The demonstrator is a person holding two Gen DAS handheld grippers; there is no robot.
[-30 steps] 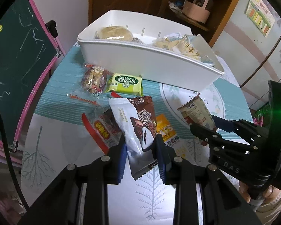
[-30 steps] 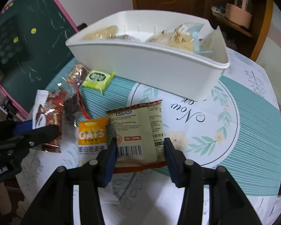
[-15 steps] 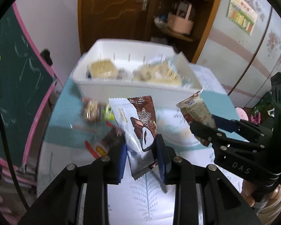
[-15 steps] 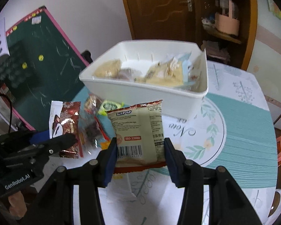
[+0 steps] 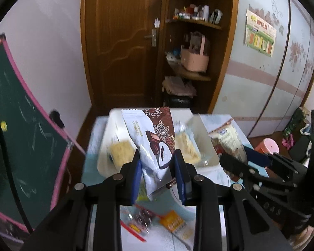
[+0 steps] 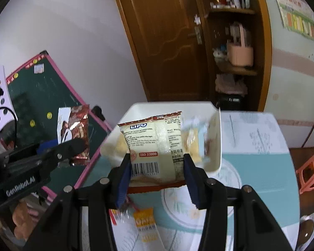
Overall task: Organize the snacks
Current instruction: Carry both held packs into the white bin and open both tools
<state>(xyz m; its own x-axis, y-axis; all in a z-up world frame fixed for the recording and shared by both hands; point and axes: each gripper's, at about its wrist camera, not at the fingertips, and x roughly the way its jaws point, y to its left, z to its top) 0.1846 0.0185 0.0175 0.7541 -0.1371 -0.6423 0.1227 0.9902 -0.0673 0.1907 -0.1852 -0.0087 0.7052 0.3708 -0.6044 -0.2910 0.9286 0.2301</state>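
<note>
Left gripper (image 5: 158,174): a white-and-brown chocolate packet (image 5: 157,144) is clamped between its blue pads, upright, seen in front of the white bin (image 5: 106,144).
Right gripper (image 6: 156,172): a cream LiPO packet (image 6: 155,146) is pinched by its lower sides, barcode toward the camera, in front of the bin's near wall.
Relation: the two grippers are seen side by side, apart; each shows in the other's view with its packet.
Table (image 6: 261,167): an orange oats packet (image 6: 145,222) and a red-edged clear packet (image 5: 139,219) lie near the table's near edge, below the grippers.
Bin: set toward the table's far edge; pale snacks are seen inside, blurred.
Change: a second ago both packets were held low over the table with the bin above them; both have been raised, and the loose snacks are now seen far beneath.
Count: two grippers, two held packets, one bin, two loose packets clearly seen on the table.
</note>
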